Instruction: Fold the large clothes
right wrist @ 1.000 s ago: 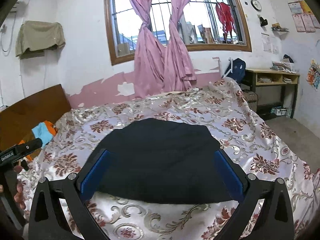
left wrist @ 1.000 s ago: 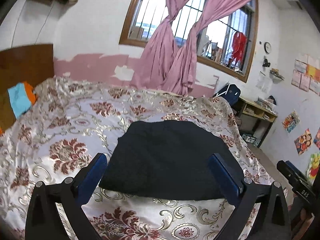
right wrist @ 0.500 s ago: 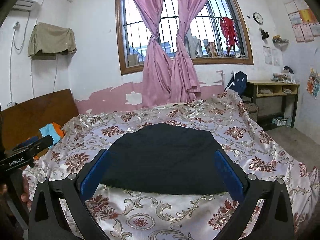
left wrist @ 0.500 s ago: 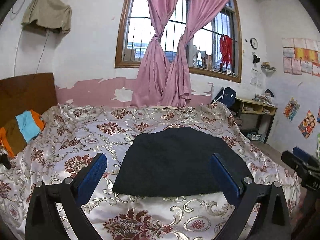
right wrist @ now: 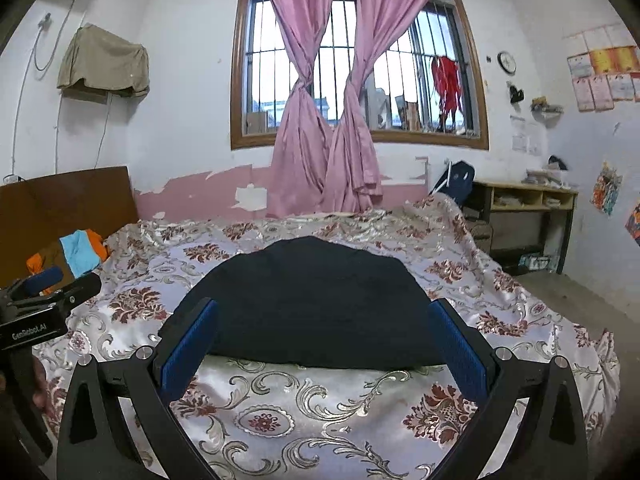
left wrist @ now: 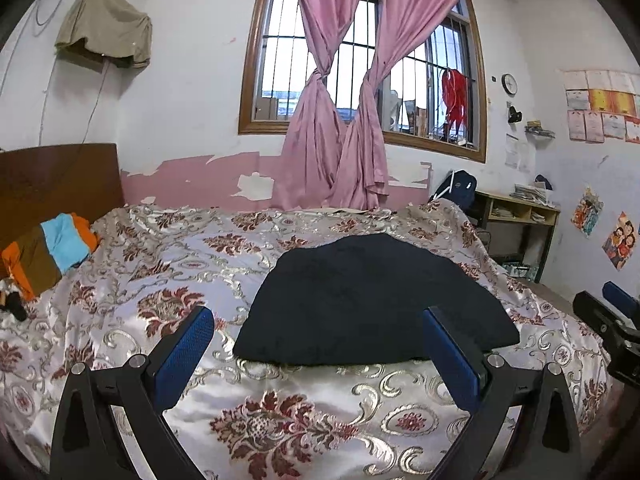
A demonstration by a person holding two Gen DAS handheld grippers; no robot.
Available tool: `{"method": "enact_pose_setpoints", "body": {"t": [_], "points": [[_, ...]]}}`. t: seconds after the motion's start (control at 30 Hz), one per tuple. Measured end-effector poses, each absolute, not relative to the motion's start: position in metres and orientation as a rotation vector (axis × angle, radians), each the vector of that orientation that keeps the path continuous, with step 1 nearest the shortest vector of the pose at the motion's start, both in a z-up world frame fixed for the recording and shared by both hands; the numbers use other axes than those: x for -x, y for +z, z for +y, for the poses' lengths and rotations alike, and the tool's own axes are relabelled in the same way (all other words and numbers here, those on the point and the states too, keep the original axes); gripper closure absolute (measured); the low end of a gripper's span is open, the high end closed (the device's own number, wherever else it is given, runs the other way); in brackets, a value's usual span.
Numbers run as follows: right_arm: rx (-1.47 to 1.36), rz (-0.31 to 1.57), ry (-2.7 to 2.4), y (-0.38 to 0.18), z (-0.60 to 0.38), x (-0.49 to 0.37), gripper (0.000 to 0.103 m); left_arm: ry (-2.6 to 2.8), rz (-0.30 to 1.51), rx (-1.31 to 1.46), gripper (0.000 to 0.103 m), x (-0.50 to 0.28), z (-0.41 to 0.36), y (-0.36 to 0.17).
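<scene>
Both tongs, left point(left wrist: 316, 344) and right point(right wrist: 322, 334), hang released above the bed point(right wrist: 280, 408); the folded garment point(right wrist: 308, 300) looks finished, so avoid disturbing it.

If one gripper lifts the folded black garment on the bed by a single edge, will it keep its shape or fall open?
The black garment is soft layered cloth, so it would probably sag and partly unfold. It looks fairly bulky, so likely heavier than a thin shirt. On the shiny bedspread it may slide when pushed. Both grippers are open and apart from it.
</scene>
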State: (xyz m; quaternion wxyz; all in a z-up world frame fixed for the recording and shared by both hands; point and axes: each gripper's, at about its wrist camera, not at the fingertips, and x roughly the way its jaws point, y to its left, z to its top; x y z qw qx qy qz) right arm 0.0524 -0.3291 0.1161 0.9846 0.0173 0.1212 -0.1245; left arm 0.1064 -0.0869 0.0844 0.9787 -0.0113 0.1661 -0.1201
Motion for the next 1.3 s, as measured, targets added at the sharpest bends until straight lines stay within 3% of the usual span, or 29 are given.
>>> {"method": "enact_pose_setpoints", "body": {"t": [1.3], "points": [[-0.012,0.309,-0.241,0.041,-0.316,-0.028,0.002,-0.202,0.4,-0.016,0.0,-0.08,-0.086,0.003]]}}
